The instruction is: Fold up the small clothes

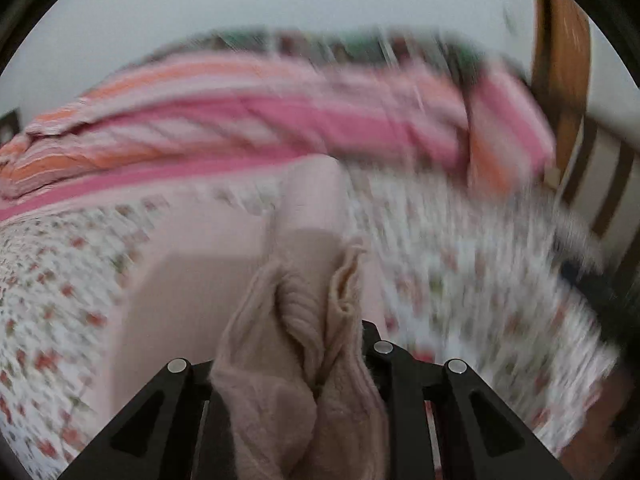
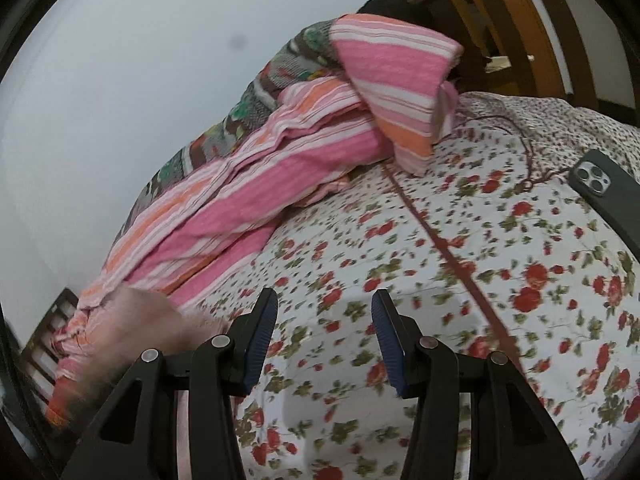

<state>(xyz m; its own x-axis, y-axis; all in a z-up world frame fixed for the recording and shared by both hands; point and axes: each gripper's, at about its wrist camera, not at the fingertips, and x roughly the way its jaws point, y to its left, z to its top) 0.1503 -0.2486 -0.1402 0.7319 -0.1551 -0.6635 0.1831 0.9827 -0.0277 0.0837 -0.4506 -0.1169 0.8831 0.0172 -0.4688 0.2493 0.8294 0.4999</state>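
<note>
Left gripper first: my black fingers are clamped on a bunched fold of a pale pink knitted garment, which fills the gap between them and hides the pads. It points down at a slant toward the bed. From the fold, the rest of the garment stretches away and lies on the flowered bedsheet. This whole view is streaked with blur.

My right gripper also tilts down over the bed. Its two blue ribbed pads stand apart with nothing between them, only the red-flowered sheet showing through the gap. Whether it touches the sheet I cannot tell.

In the right wrist view, a blurred pale pink patch sits at the lower left, just beside that gripper's frame; it looks like the same garment, though blur keeps me from being sure.

Beyond both grippers, a pink, white and orange striped blanket lies heaped along the far side of the bed. A striped pillow leans on its upper end. Behind it sits a multicoloured patterned cloth. A dark phone lies camera side up on the sheet at the right. A brown wooden bed frame rises at the far end.
</note>
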